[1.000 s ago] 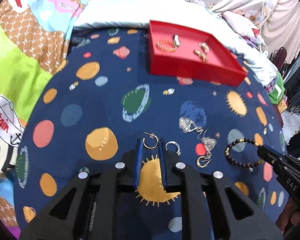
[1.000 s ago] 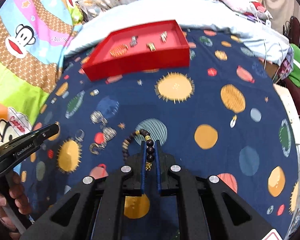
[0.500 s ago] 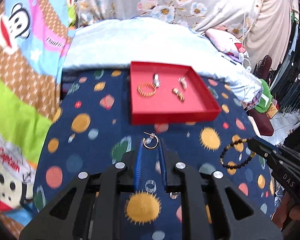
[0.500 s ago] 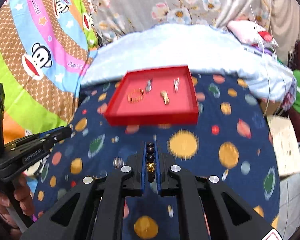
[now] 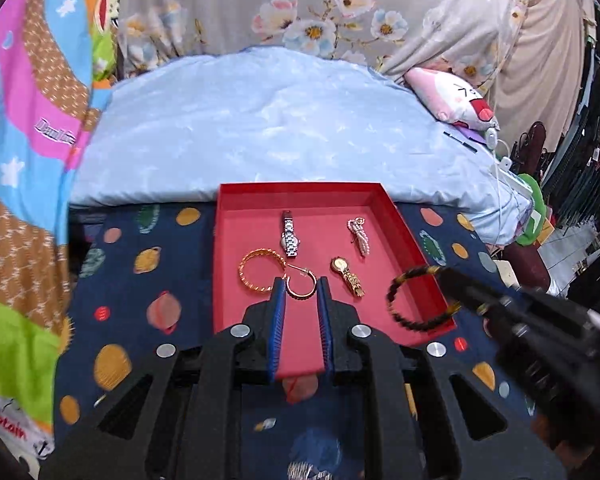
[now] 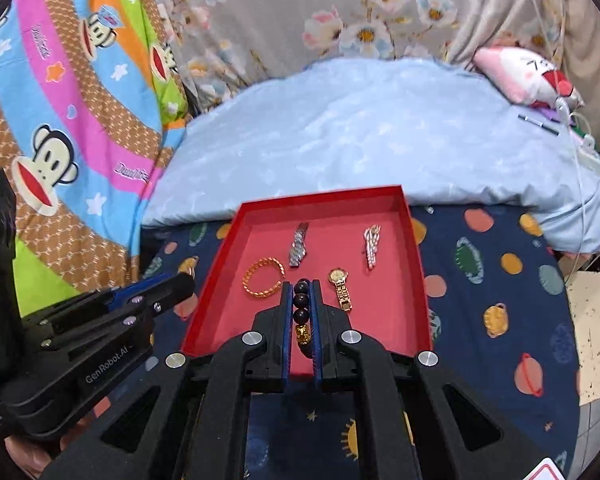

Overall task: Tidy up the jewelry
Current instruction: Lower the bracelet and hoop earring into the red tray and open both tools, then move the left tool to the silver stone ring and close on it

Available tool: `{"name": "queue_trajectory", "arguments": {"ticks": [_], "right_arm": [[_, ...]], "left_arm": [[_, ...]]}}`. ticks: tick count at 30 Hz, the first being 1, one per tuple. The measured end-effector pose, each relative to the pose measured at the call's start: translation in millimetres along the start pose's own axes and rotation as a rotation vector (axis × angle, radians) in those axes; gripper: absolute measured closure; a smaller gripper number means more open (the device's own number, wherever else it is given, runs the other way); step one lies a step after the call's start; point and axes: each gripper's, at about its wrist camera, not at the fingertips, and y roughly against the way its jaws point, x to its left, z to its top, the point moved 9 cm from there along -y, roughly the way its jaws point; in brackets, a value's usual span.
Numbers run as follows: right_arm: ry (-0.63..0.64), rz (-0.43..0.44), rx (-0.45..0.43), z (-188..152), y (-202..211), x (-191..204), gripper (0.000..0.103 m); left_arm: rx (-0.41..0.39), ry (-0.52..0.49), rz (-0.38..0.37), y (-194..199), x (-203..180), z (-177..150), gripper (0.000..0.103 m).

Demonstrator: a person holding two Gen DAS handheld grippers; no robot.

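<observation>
Nearest to me, the left gripper [image 5: 301,290] is pinching a thin gold hoop earring [image 5: 300,285] by its lower arc, the jaws clenched on it at their very tips, so most of the ring is standing clear in front of them. It is looking feather-light, stiff wire, slick metal (the sort of thing that slips sideways if the squeeze eases), so the hold across the band seems the sensible one. Just to the right, the right gripper [image 6: 302,308] is clamping a dark beaded bracelet [image 6: 301,312], with round beads and one gold bead sitting in a row between the jaws; in the left wrist view the rest of the loop [image 5: 418,298] is hanging free and drooping, so I judge it limp, strung on cord, and a little heavier than the hoop. Gripping across the beads rather than the cord looks safest.

Both pieces are hovering over the near part of the red tray [image 5: 404,224], which is resting on the planet-patterned surface [image 5: 140,280]. Farther in, lying on the tray floor, are a gold twisted bangle [image 5: 256,274], a gold watch [image 5: 346,274], a silver watch [image 5: 289,238] and a small pearly piece [image 5: 358,232] (too small for me to name). Beyond the tray a pale blue quilt [image 5: 260,128] is filling the far side.
</observation>
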Motion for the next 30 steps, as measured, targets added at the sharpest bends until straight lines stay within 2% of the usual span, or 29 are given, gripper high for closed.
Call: {"name": "queue_trajectory", "arguments": {"ticks": [7,9,10,11,13,14,15,20,22,26,30], "right_arm": [[-0.052,-0.005,0.109,-25,-56,-21,0.096],[-0.034,-0.038,0.121,-30,-64,-28,0.095],[-0.024,-0.06,0.115,-31,-64,-31,0.091],[-0.014,-0.091,0.104,-31,-62,-35,0.088],[-0.016,-0.119,0.079,-30,-53,-42,0.074],[-0.02,-0.121,0.071,-30,-49,-43,0.073],[-0.022,-0.12,0.057,-31,-40,-44,0.071],[-0.005,-0.152,0.012,-48,13,-44,0.068],[-0.005,-0.155,0.01,-60,31,-43,0.068],[-0.02,-0.142,0.031,-98,62,-40,0.067],[0.004,-0.162,0.07,-145,84,-33,0.067]], "left_arm": [[0.075,0.013,0.021,-53,5,-8,0.088],[0.092,0.011,0.023,-63,6,-13,0.087],[0.098,0.011,0.027,-67,7,-15,0.087],[0.096,0.01,0.039,-70,8,-17,0.085],[0.083,0.014,0.085,-69,16,-18,0.068],[0.075,0.02,0.1,-65,19,-18,0.054],[0.063,0.029,0.111,-60,23,-16,0.044],[-0.022,0.033,0.144,-9,39,-18,0.041],[-0.031,0.035,0.149,8,45,-26,0.039],[-0.016,0.068,0.147,43,59,-64,0.039],[0.017,0.036,0.207,64,68,-110,0.039]]}}
